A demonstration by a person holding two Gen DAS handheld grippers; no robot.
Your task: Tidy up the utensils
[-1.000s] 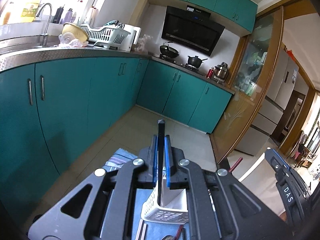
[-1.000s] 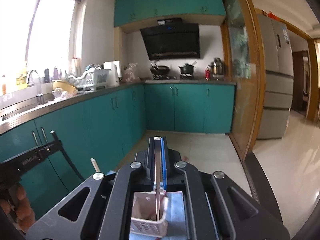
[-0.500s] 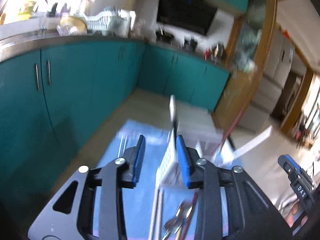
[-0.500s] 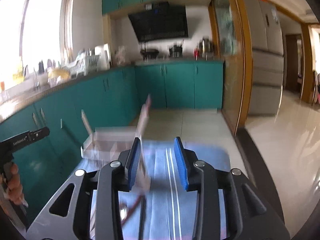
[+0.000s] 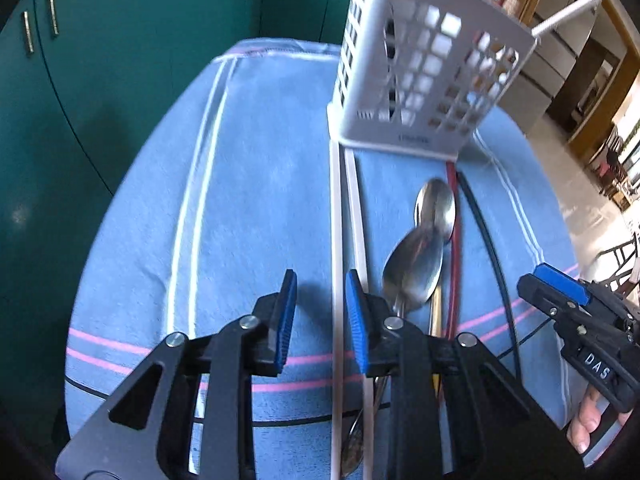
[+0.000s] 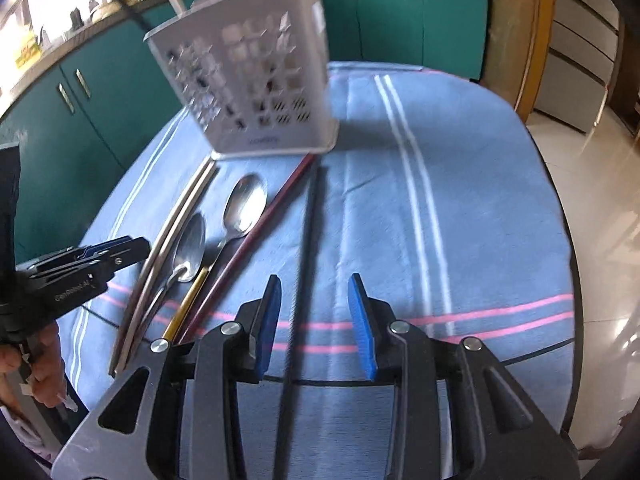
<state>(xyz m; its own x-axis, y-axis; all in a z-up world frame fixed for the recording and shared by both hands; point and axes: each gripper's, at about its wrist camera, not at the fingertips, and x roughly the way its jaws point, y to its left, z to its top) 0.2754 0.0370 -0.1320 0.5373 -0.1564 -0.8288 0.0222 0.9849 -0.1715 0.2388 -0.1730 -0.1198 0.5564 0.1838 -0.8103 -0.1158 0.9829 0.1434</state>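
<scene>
**Blue-striped cloth: utensils laid out before white caddy**

Teal cabinets (image 5: 120, 80) stand left of the blue cloth (image 5: 260, 200). The left gripper (image 5: 320, 316), jaws closing, straddles a white chopstick (image 5: 337, 240) without pressing it. Two steel spoons (image 5: 424, 248) and a red chopstick (image 5: 454, 280) lie alongside. The right gripper (image 6: 314, 320), jaws parted, straddles a black chopstick (image 6: 308, 220). The white caddy (image 6: 248, 92) stands behind.
</scene>
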